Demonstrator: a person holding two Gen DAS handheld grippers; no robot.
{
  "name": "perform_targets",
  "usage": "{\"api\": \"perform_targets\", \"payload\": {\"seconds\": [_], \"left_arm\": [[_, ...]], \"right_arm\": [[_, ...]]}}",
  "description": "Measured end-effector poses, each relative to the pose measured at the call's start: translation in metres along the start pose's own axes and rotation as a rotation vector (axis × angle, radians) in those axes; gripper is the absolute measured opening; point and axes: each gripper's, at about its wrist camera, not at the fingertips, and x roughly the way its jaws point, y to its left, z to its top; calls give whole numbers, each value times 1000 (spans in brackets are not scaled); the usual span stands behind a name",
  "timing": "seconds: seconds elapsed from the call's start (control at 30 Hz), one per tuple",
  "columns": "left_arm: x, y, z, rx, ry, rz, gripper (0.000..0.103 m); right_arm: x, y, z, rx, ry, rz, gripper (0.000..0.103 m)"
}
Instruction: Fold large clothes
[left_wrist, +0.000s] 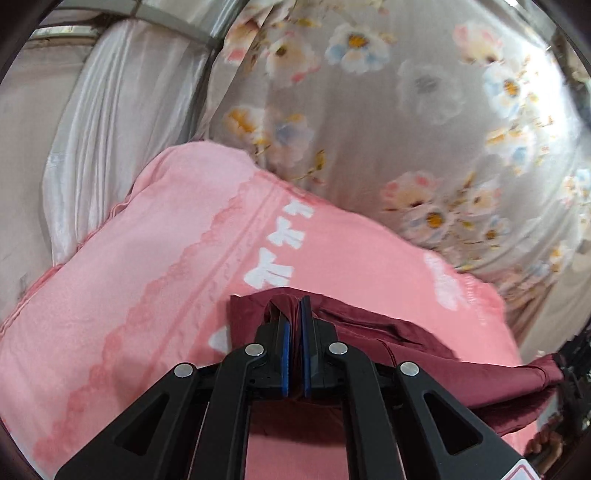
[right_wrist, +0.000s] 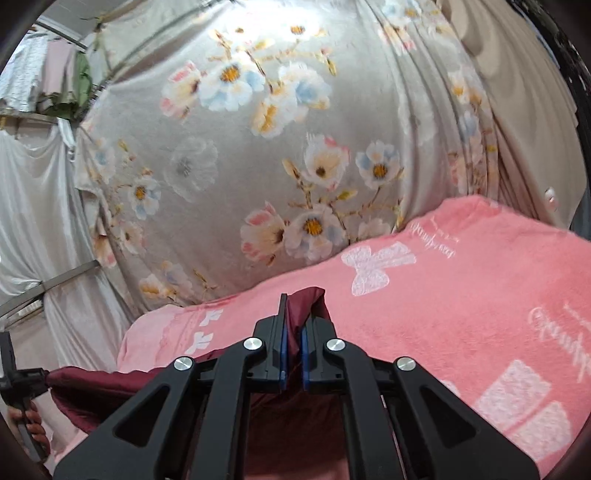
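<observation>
Two tools are recorded, each clenched on one maroon garment (left_wrist: 388, 343). Left tool (left_wrist: 294, 314) — blue pads (left_wrist: 285, 354) are pressed together on a raised corner of the cloth, which is pinched between the fingertips. Right tool (right_wrist: 293, 317) — a peaked fold of the same garment (right_wrist: 306, 306) is gripped between its pads. The garment is stretched between the two tools and is held over a pink blanket (left_wrist: 129, 280), its lower part draped beneath the tool frames. The blanket is printed with white bows (right_wrist: 373, 266), script lettering and a scalloped darker band. Behind it, a grey floral sheet (right_wrist: 258, 147) is hung as a backdrop; a pale satin curtain (left_wrist: 118, 110) is seen at its left side. Part of the left tool's handle and the hand (right_wrist: 31, 424) holding it are caught at the lower left edge of the right wrist view.
</observation>
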Motion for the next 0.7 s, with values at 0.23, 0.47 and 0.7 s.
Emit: {"api": "perform_targets", "payload": {"seconds": [0.23,0.47,0.7], "left_arm": [[130,3,4,26,130,187,4],[205,5,-11,68,219,288,6],[234,7,-14,62,250,306,12]], "right_arm": [[115,-2,-25,-26,136,-90,4],[179,-16,-54,-18,228,-171,4],[212,-28,-71,-14,285,-219,4]]}}
